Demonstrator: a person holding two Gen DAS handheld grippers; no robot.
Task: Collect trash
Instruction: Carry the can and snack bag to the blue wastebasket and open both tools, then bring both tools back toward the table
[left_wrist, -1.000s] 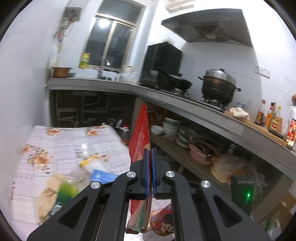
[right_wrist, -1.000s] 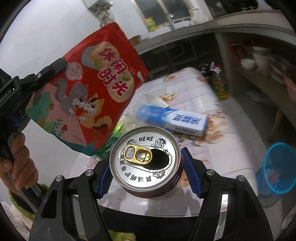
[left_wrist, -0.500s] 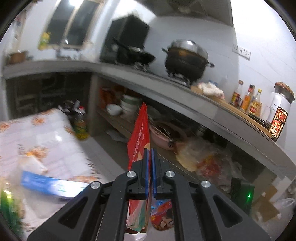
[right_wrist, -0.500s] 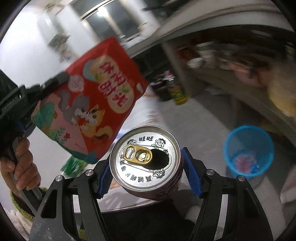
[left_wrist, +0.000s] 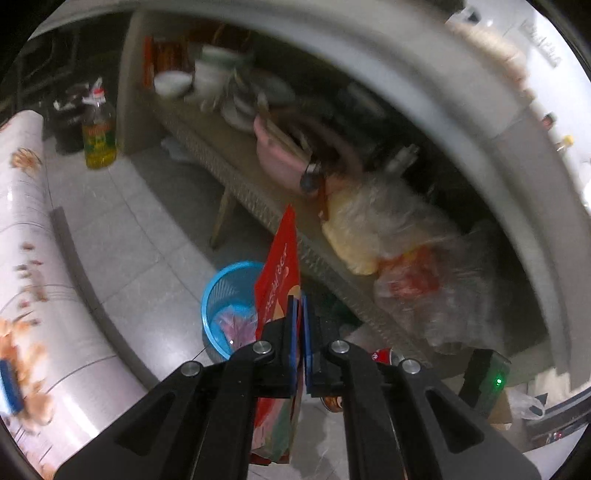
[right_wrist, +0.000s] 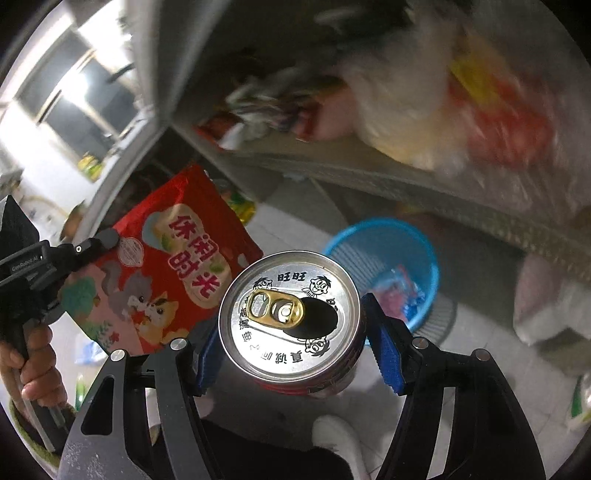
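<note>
Pinching a red snack bag (left_wrist: 279, 280), left gripper (left_wrist: 299, 332); right gripper (right_wrist: 291, 328) clamps an opened can (right_wrist: 290, 314).

A: What's at upper left of the left wrist view?
B: An oil bottle (left_wrist: 99, 138) on the tiled floor (left_wrist: 122, 254).
A: And the shelf (left_wrist: 236, 177)?
B: White bowls (left_wrist: 171, 82), a pink basin (left_wrist: 280, 157), plastic bags (left_wrist: 417, 251) lower right.

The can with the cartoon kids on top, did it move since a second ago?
Yes. The can, clamped in the right gripper, swung away from the table toward the blue bin.
</note>
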